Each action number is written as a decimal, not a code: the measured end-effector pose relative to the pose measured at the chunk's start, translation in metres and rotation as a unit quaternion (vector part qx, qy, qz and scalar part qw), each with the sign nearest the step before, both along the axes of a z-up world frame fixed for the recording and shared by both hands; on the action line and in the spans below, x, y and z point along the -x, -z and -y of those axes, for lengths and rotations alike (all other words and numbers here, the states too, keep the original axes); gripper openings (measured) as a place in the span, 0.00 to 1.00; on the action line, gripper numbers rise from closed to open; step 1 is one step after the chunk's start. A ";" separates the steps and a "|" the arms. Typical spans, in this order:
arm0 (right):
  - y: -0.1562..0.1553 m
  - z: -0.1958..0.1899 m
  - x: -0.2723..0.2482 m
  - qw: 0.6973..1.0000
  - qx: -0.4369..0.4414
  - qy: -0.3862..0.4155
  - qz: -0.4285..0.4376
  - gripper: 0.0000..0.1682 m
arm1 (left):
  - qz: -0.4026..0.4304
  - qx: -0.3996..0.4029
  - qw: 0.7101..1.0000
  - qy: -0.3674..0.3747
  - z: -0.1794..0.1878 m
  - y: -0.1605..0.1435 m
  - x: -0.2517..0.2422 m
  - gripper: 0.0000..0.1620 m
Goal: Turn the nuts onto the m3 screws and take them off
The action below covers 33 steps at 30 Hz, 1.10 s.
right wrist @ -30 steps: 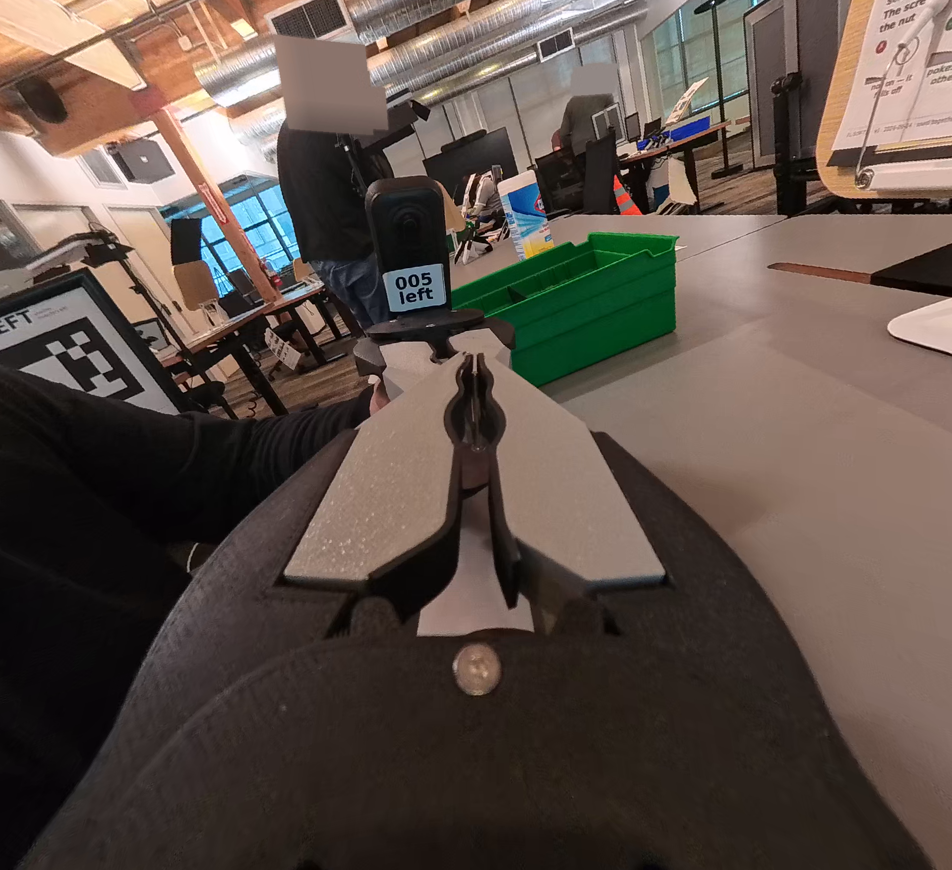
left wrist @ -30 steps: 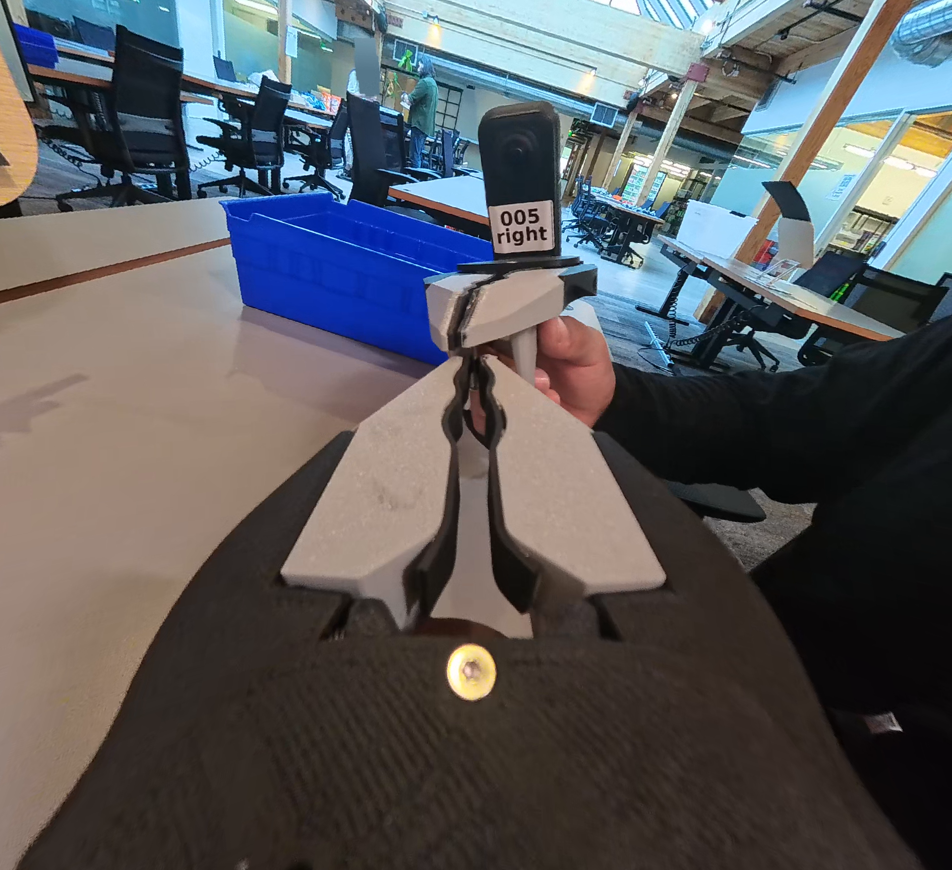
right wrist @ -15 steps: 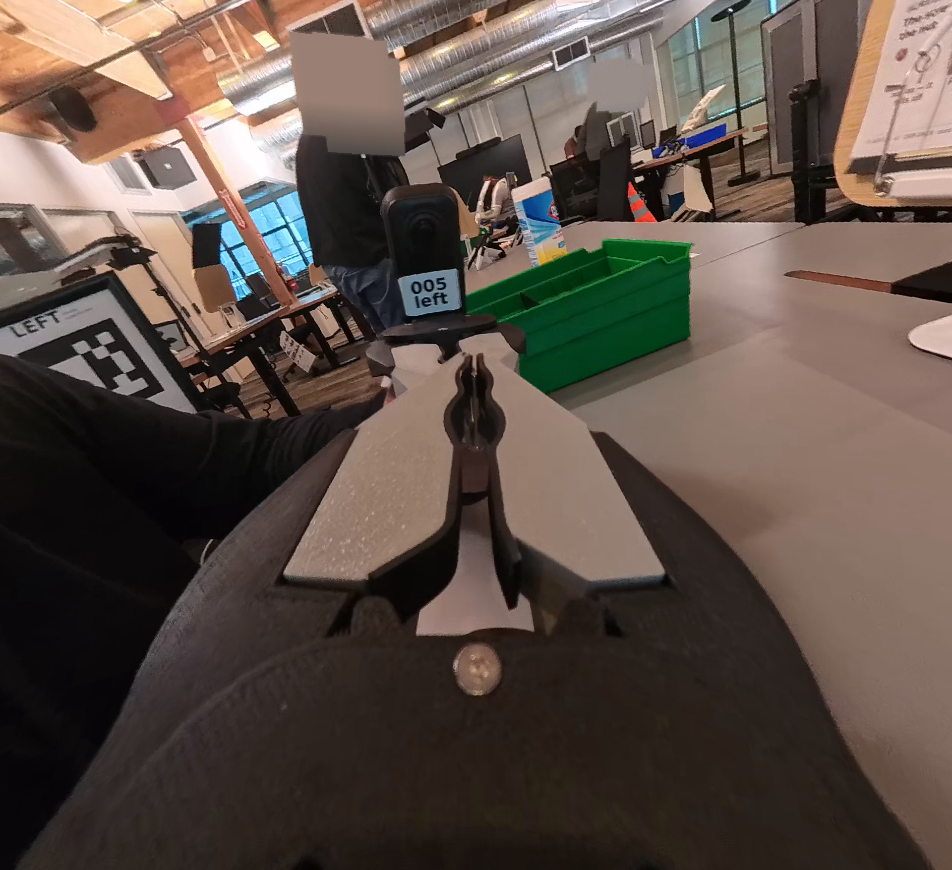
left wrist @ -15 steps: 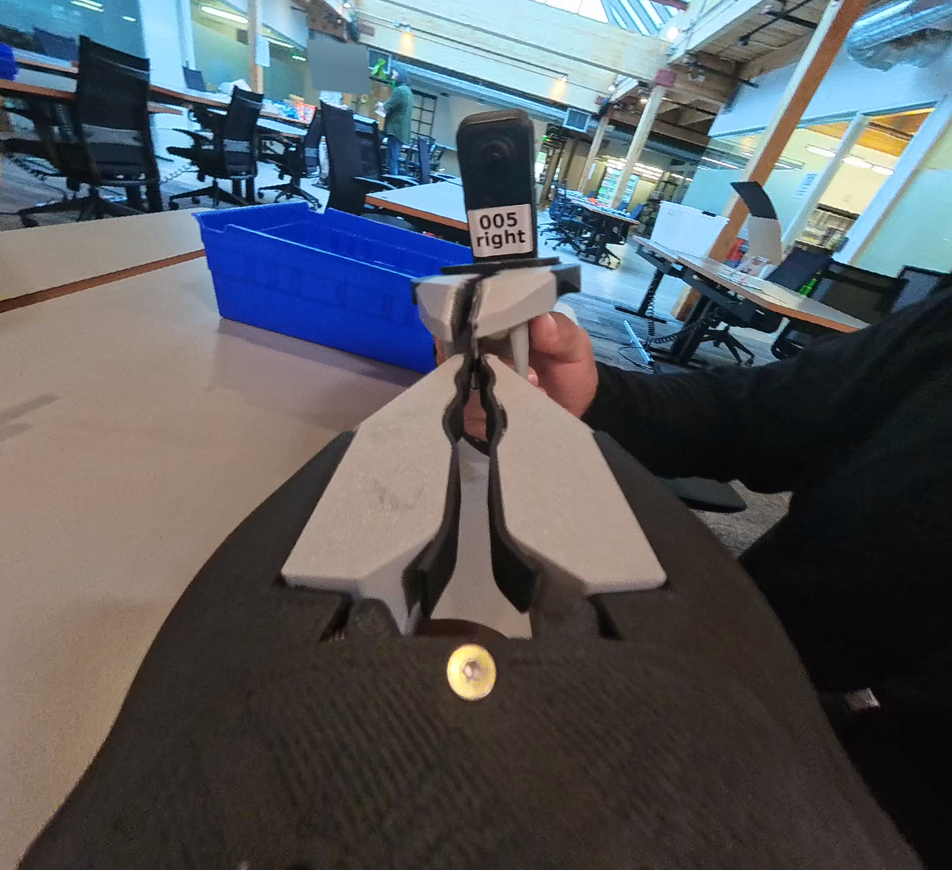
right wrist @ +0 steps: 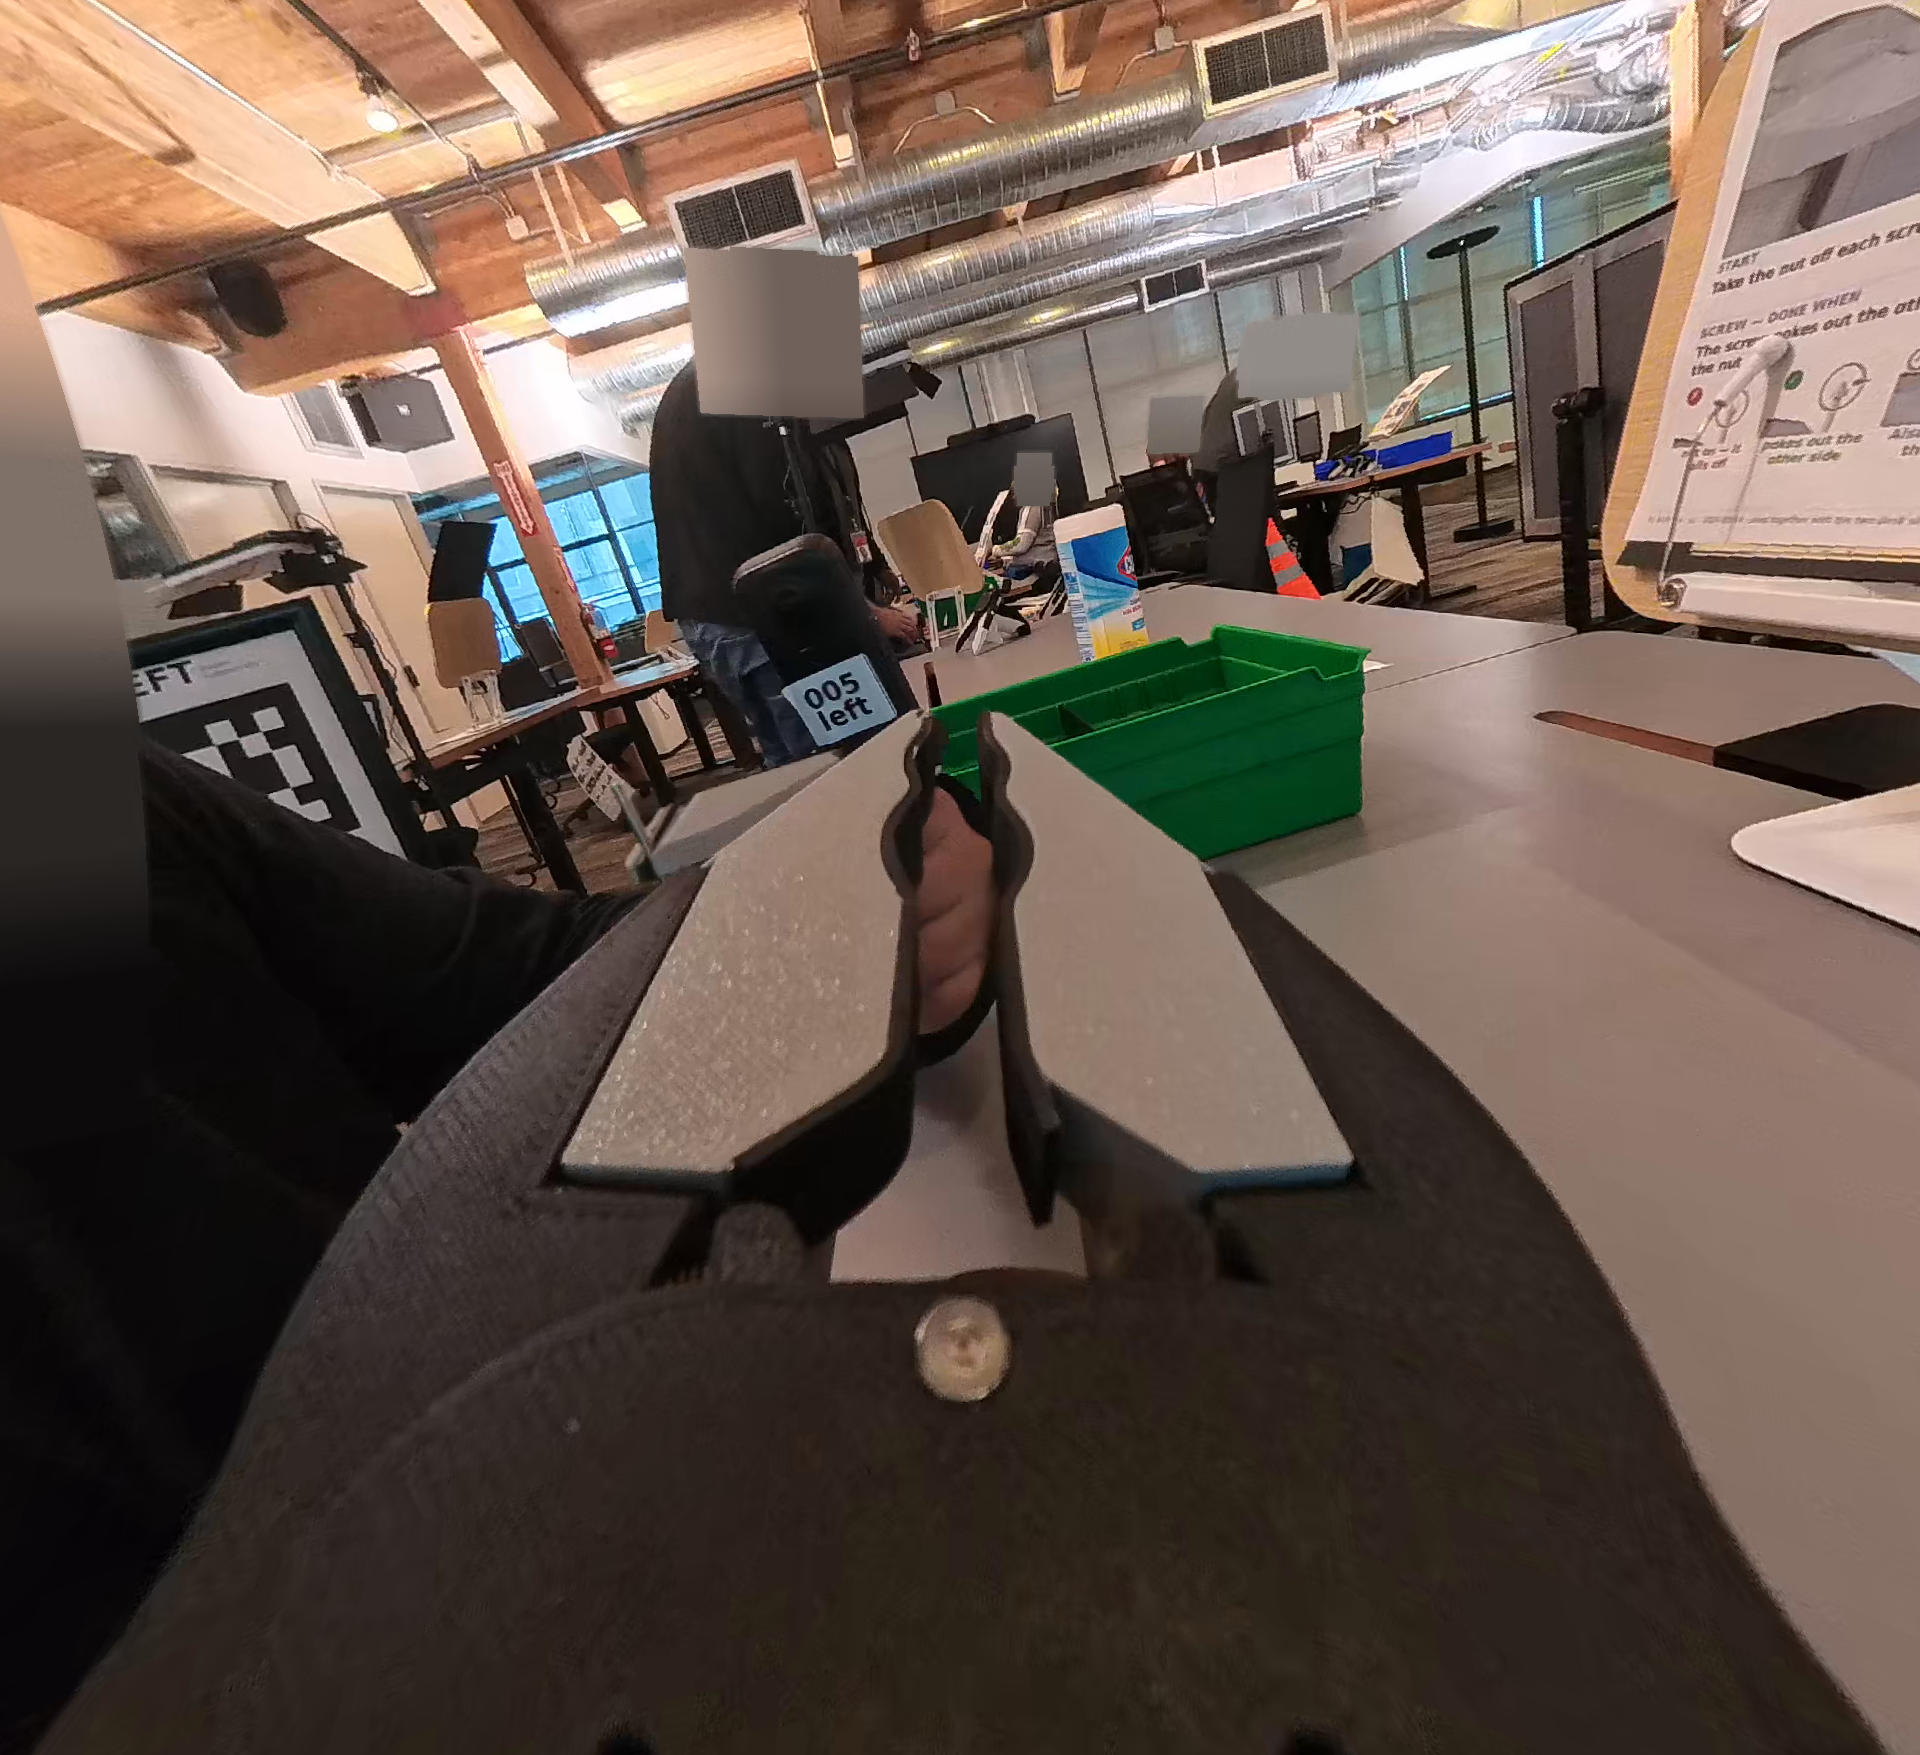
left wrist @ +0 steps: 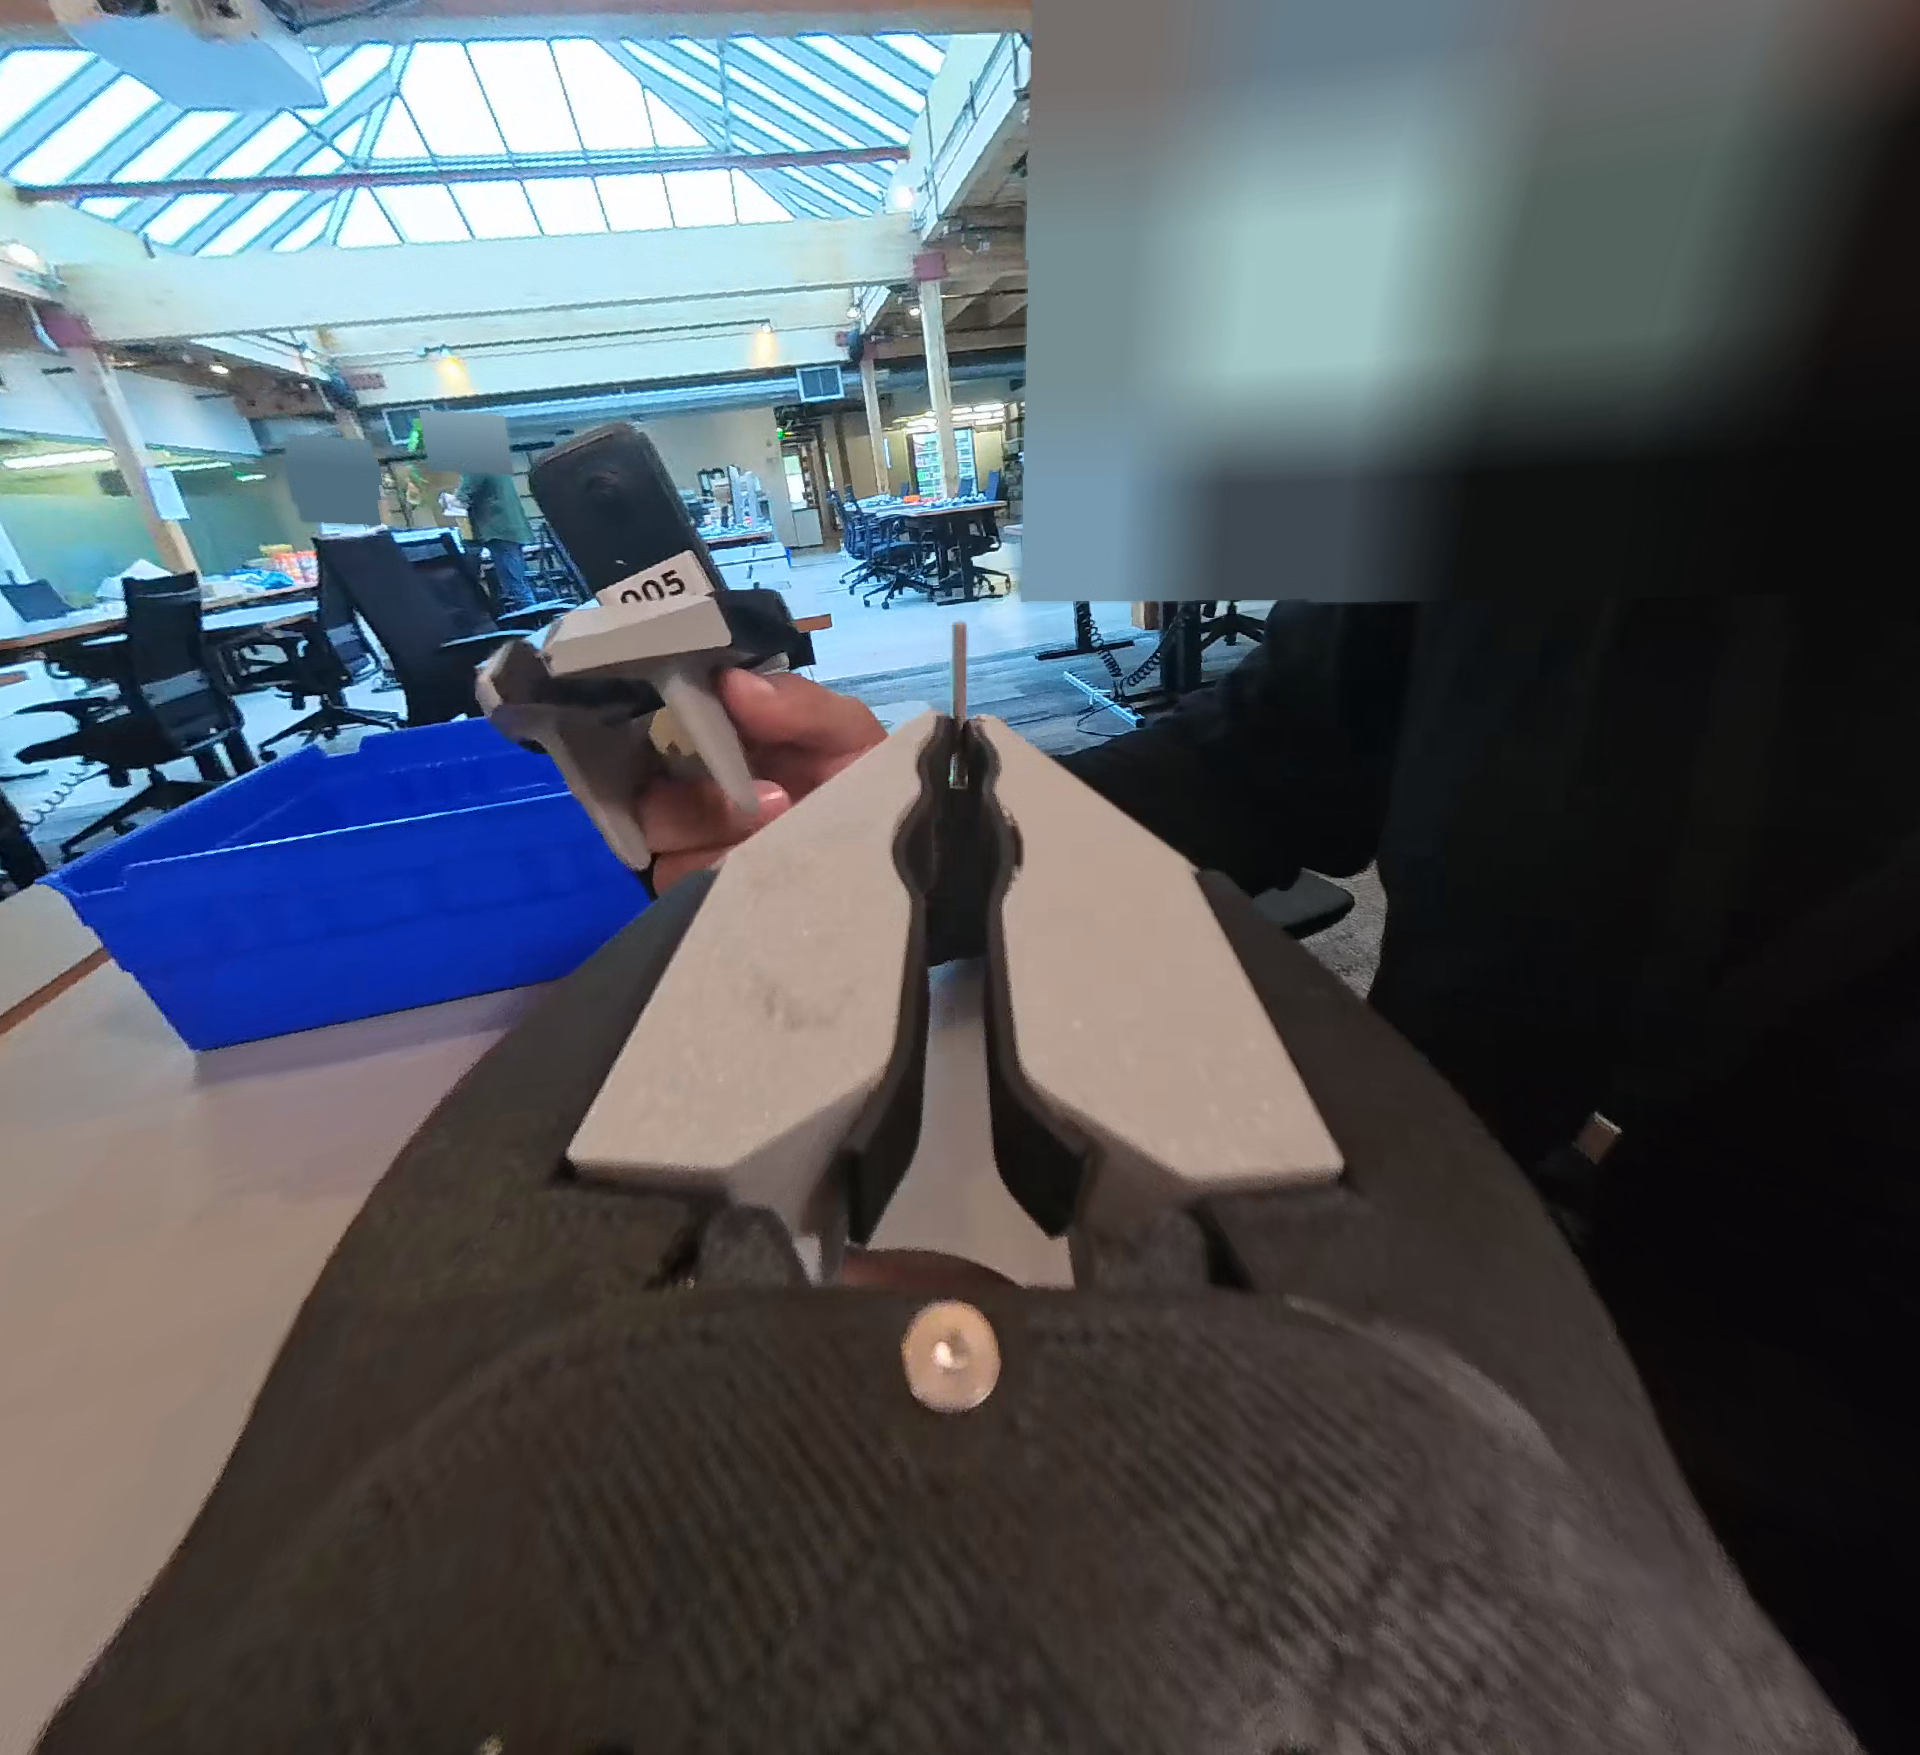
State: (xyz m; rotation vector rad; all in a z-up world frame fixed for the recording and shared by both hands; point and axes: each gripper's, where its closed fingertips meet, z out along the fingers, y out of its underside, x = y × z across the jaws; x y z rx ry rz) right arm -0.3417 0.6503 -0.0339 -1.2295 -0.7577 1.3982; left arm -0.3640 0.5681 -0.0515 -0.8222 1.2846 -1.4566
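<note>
My left gripper [left wrist: 958,751] is shut on a thin m3 screw [left wrist: 958,666]. The screw's shaft stands straight up above the tips and its lower end sits between them. No nut shows on the shaft. My right gripper [right wrist: 958,734] has its jaws a narrow gap apart, with nothing visible between them; a hand shows through the gap. In the left wrist view the right gripper [left wrist: 623,708] is held in a hand, up and to the left of the screw and clear of it. The left gripper's camera [right wrist: 816,635] shows just behind my right fingers.
A blue bin [left wrist: 343,874] stands on the grey table to the left. A green divided bin [right wrist: 1195,749] stands ahead on the right side. A clipboard with a printed sheet [right wrist: 1787,251] and a white object [right wrist: 1829,858] are at the far right. A person in black sits close. The tips of one gripper are about 9 centimetres away from the tips of the other.
The two grippers were tip to tip; now they are apart. The left gripper has tilted up with the screw in it. The right gripper's jaws have parted slightly.
</note>
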 end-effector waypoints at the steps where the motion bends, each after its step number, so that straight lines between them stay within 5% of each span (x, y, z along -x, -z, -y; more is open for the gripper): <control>1: 0.001 0.000 0.001 1.000 0.001 -0.002 0.002 0.02 | 0.001 -0.001 1.000 0.004 0.001 0.000 0.001 0.00; 17: 0.030 0.013 0.025 0.993 -0.034 -0.022 0.112 0.02 | -0.056 -0.133 0.987 0.066 0.046 0.024 0.005 0.00; 33: 0.078 0.025 0.052 0.963 -0.080 -0.030 0.257 0.03 | -0.073 -0.161 0.980 0.088 0.059 0.035 0.004 0.01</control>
